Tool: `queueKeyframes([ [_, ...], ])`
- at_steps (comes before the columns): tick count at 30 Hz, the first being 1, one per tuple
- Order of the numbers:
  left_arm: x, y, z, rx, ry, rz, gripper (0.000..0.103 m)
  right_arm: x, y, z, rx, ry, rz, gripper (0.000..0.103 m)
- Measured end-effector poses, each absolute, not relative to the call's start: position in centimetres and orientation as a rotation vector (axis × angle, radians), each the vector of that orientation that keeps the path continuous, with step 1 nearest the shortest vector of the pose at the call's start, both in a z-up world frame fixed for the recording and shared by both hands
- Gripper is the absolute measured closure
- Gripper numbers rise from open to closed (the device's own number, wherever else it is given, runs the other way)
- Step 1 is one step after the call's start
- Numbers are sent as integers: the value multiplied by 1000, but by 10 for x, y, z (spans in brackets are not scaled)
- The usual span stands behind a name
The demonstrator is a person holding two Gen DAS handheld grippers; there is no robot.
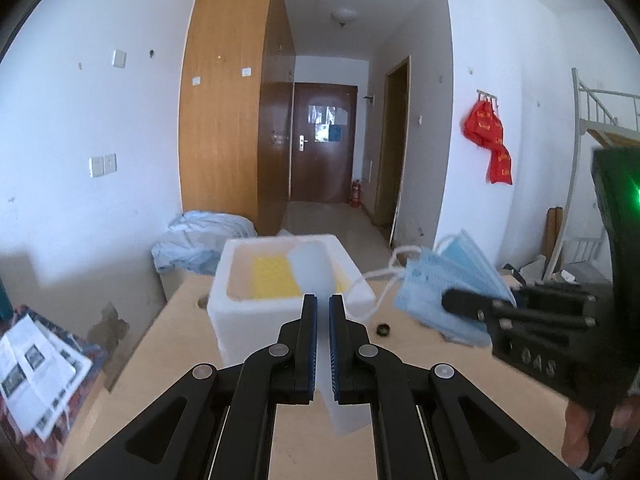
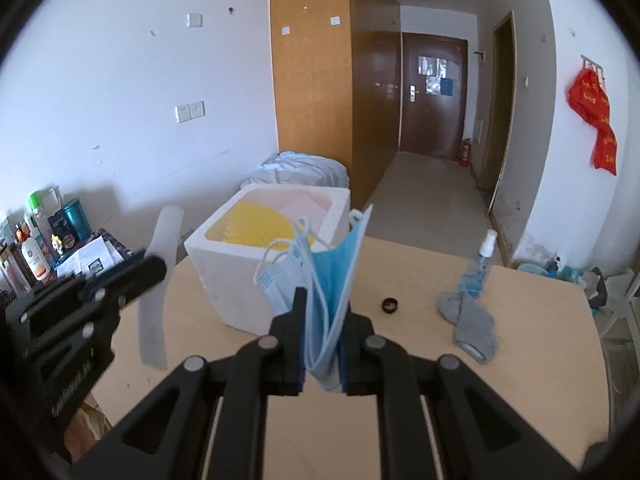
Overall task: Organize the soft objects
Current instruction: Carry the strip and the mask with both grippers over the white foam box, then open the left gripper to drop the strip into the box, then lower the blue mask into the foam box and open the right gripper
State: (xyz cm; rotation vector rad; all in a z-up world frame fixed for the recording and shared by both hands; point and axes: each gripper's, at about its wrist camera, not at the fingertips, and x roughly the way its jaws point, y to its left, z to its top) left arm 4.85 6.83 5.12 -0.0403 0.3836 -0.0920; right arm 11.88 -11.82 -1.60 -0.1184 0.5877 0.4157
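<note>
Okay, left wrist view first.
Left hand-held gripper (image 1: 323, 300): clenched on a thin white strip (image 1: 347, 412) that hangs down between the blue pads, above the worktop (image 1: 168, 344).
Foam box (image 1: 256, 320): white, open top, straight ahead of the fingertips on the worktop; yellow pad (image 1: 274, 278) and a pale piece inside.
Face masks (image 1: 448, 280): blue bundle, right of the box, in the air, pinched by the right hand-held gripper (image 1: 460, 304); white ear loops dangle toward the box.
Black cap (image 1: 383, 329): small ring on the worktop between box and masks.
Red cloth (image 1: 490, 136): hangs on the far wall hook.

Right wrist view.
Right hand-held gripper (image 2: 322, 300): grasping the face masks (image 2: 332, 276), which stand up between the pads, loops flopping left.
Foam box (image 2: 236, 280): just behind and left of the masks.
Left hand-held gripper (image 2: 154, 268): at left, gripping the white strip (image 2: 158, 280), near the box's left side.
Grey sock (image 2: 470, 320): lies on the worktop (image 2: 400, 264), right, well apart from the masks.
Spray bottle (image 2: 480, 268): touching the sock's far end.
</note>
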Motion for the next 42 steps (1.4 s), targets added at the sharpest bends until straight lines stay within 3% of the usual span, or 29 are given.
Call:
queueKeyframes([
  [16, 175, 78, 52, -27, 441, -130, 98, 142, -115, -13, -104, 574, 404, 88],
  [32, 230, 83, 29, -6, 493, -88, 96, 144, -109, -15, -106, 589, 393, 88],
  [35, 232, 86, 27, -26, 485, -94, 74, 144, -112, -13, -99, 584, 387, 88],
  [39, 216, 88, 28, -19, 435, -67, 33, 146, -114, -13, -95, 584, 377, 88],
  [42, 188, 94, 39, -49, 354, -53, 22, 147, -114, -14, -89, 587, 376, 88],
])
